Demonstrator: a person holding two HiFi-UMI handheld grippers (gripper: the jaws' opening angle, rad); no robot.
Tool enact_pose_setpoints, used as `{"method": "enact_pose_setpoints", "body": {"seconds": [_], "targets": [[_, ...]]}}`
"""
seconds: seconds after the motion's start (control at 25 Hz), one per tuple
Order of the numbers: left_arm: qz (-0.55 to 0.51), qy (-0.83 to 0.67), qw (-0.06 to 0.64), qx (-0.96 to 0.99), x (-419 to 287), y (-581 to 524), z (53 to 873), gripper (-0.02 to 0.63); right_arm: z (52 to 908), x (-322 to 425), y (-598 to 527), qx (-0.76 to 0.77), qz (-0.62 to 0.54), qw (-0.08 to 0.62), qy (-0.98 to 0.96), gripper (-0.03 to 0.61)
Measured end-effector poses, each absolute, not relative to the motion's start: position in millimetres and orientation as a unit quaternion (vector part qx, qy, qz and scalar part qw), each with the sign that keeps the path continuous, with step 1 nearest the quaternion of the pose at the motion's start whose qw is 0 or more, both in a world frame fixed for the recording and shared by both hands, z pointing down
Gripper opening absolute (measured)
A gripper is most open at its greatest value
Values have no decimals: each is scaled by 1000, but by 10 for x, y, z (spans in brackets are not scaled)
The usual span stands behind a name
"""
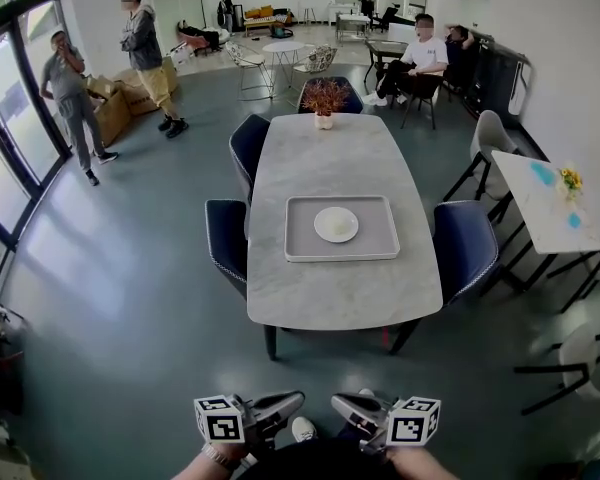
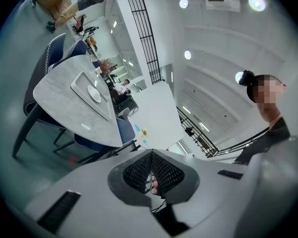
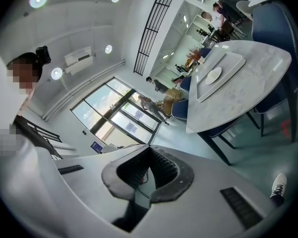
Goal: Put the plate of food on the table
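White plate point(image 1: 336, 224) sits in grey tray point(image 1: 300, 244) on marble desk point(image 1: 320, 158), frame centre; food unclear. Bottom edge: left claw point(image 1: 298, 399), right claw point(image 1: 337, 401) pressed together, empty. Fits plate delivered, or awaiting transfer off tray.

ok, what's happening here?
A person stands short of the table, holding the left gripper and right gripper low, both shut and empty. A white plate sits on a tray on the table, untouched. Other people are farther back.
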State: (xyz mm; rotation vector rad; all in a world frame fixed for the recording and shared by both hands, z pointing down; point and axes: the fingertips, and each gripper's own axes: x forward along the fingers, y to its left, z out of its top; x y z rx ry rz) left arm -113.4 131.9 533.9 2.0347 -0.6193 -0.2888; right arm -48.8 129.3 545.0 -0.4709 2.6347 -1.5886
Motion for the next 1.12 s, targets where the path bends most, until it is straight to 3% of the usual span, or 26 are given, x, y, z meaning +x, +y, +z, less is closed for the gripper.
{"method": "enact_pose_setpoints", "body": {"seconds": [1.12], "targets": [[-123,-253,474,835,-1149,1493,5262,8,5437,-457,1417,-155,-499,5,852,11]]}}
